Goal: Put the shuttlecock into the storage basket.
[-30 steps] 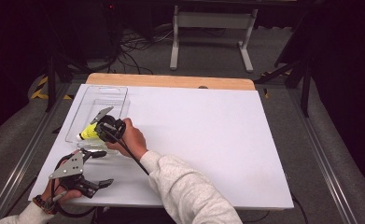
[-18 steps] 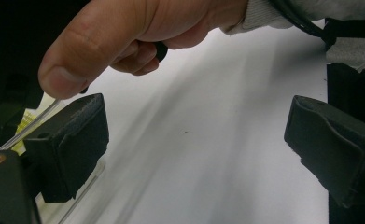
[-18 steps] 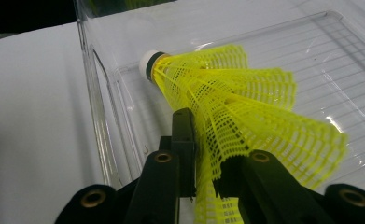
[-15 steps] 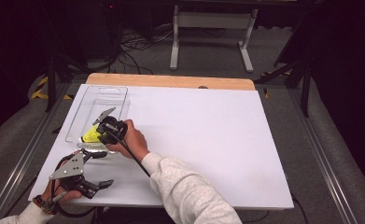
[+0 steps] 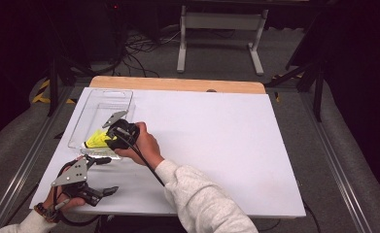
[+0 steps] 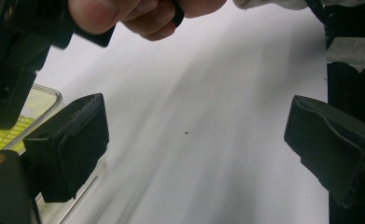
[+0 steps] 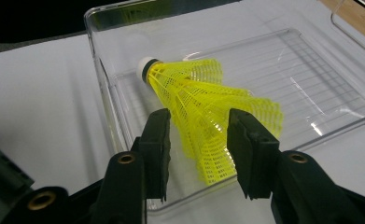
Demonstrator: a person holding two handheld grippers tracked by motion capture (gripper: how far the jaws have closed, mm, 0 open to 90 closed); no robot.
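Note:
A yellow plastic shuttlecock (image 7: 189,84) with a white cork tip lies in the near end of a clear plastic tray (image 7: 94,37). In the high view the shuttlecock (image 5: 96,140) and tray (image 5: 107,92) sit at the table's left. My right gripper (image 7: 199,135) hangs over that end of the tray; its jaws have just been opening and stand on either side of the yellow skirt without squeezing it. From above, the right gripper (image 5: 105,141) is partly hidden by the hand. My left gripper (image 5: 111,174) rests at the front left, its jaws wide apart with nothing between them (image 6: 194,140).
The white tabletop (image 5: 216,136) stretches to the right of the tray, with a wooden strip (image 5: 178,83) along its far edge. A metal stand (image 5: 216,19) and cables lie on the dark floor behind. The tray's corner (image 6: 54,95) shows beside the left jaw.
The right gripper's jaws have parted from the shuttlecock, and the hand has drawn back slightly to the right. The shuttlecock stays in the tray. The left gripper has not moved.

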